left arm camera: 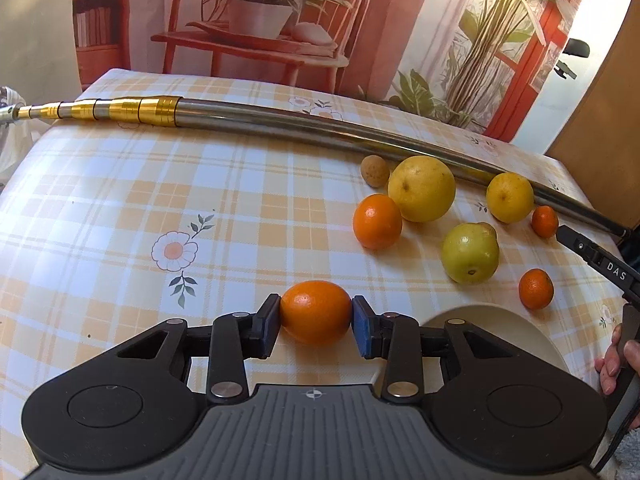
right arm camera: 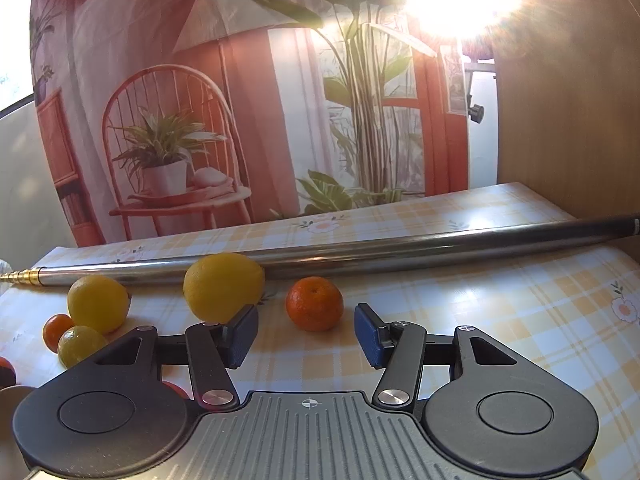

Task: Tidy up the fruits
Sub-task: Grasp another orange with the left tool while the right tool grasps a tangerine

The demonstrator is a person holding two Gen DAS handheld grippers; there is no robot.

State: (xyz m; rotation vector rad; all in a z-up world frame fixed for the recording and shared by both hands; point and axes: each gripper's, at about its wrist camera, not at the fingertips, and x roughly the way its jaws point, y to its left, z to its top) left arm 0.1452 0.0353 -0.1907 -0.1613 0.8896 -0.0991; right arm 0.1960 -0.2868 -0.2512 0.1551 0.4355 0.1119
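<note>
My left gripper is shut on an orange, held just above the checked tablecloth. To its right, part of a cream plate shows behind the gripper body. Further right lie loose fruits: another orange, a large yellow citrus, a smaller yellow one, a green fruit, two small mandarins and a small brown fruit. My right gripper stands open just short of a mandarin, with a yellow citrus to the left beyond its left finger.
A long steel pole with gold sections lies across the far side of the table, behind the fruits. A printed backdrop hangs beyond it. A wooden panel stands at the right. A hand holds the other gripper's handle at the right edge.
</note>
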